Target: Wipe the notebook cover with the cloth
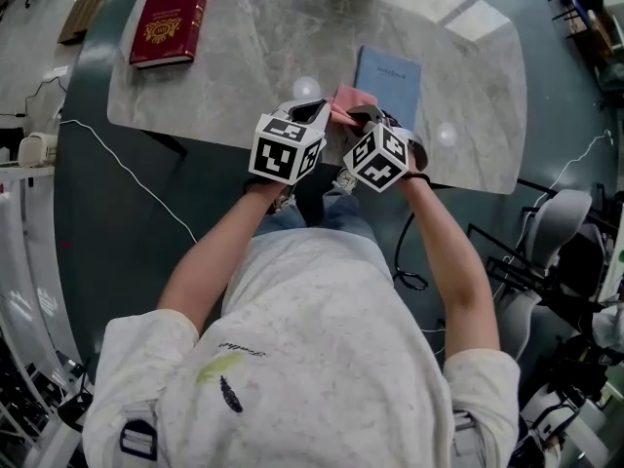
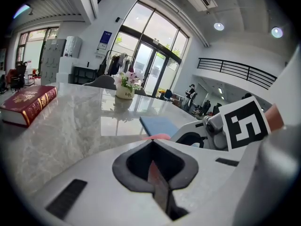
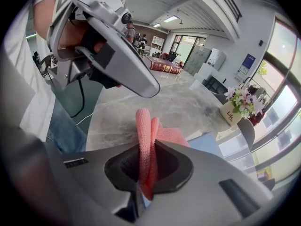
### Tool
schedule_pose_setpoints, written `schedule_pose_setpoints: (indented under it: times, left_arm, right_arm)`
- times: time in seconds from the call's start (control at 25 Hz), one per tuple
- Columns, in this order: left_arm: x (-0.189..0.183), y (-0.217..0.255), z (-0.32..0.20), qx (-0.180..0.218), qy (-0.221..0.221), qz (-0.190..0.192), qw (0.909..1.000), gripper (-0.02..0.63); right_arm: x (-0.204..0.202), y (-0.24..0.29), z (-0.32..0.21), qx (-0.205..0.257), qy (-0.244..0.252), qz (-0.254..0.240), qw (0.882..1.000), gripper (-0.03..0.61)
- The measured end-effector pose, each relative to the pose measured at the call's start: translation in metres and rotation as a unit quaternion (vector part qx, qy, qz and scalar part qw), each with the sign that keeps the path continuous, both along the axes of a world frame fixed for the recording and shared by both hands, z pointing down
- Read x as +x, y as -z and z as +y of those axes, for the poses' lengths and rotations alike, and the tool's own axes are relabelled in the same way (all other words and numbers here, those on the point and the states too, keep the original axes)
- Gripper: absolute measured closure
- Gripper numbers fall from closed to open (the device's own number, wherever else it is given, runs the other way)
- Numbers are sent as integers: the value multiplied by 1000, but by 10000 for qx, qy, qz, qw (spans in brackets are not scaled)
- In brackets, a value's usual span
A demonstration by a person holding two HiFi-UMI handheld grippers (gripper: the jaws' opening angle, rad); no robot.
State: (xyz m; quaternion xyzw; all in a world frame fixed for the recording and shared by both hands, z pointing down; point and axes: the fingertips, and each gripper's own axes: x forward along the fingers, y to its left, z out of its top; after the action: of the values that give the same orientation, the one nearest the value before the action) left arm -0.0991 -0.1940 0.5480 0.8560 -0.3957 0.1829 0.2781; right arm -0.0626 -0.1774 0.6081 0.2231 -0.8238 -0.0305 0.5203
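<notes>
From the head view, the blue notebook (image 1: 388,81) is lying closed on the marble table (image 1: 224,76), just beyond the two grippers and slightly to their right. Its long axis is running near to far, so the wipe is looking like a short reach forward and right. The right gripper (image 1: 376,123) is sitting nearer to the notebook than the left gripper (image 1: 310,115). The pink cloth (image 1: 347,103) is bunching between the two sets of jaws, by the notebook's near left corner; whether it is touching the cover I cannot tell here. A red book (image 1: 171,22) is lying well apart at the far left. In the left gripper view, the jaws are pressing together, and a thin reddish strip is showing in the seam. I am reading that strip as a pinched edge of the cloth (image 2: 155,136), whose pink hump is peeking just past the tips. The notebook (image 2: 160,125) is lying ahead on the table, and a flower pot (image 2: 125,92) is standing farther off. In the right gripper view, the jaws are clamping a thick fold of the cloth (image 3: 143,126). The fold is standing up out of the jaws, and the rest is spreading down beside the notebook (image 3: 207,145), just to the right. The left gripper is hanging above at the left, held in a hand (image 3: 77,34).
</notes>
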Motion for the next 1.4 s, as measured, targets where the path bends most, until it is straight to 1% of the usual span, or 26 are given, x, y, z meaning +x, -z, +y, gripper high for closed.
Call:
schedule_pose_setpoints:
  times: [0.24, 0.44, 0.56, 0.68, 0.88, 1.12, 1.24, 1.4]
  left_arm:
    - [1, 2, 0, -11, -53, 123, 9999, 607]
    - [10, 3, 0, -34, -184, 198, 9996, 607]
    - [18, 3, 3, -66, -282, 229, 9993, 607]
    - [25, 9, 2, -45, -344, 259, 9991, 607]
    - [44, 23, 4, 58, -468, 238, 9986, 607]
    - [66, 38, -5, 199, -427, 173, 9987, 607]
    - [80, 48, -8, 289, -340, 138, 9989, 607]
    - [97, 63, -13, 443, -180, 122, 9988, 607]
  right_arm:
    - [0, 1, 22, -48, -59, -53, 10000, 563]
    - [3, 1, 37, -124, -231, -152, 9995, 563]
    - [8, 5, 39, -126, -468, -286, 9984, 563]
    - [18, 19, 33, -51, -864, -544, 9948, 563]
    - [42, 48, 25, 137, -1520, -1066, 9825, 563]
    - [72, 80, 8, 395, -1924, -1636, 9668, 563]
    - [91, 95, 2, 456, -2165, -2022, 9540, 563]
    - [115, 119, -8, 665, -2486, -2580, 9312, 563]
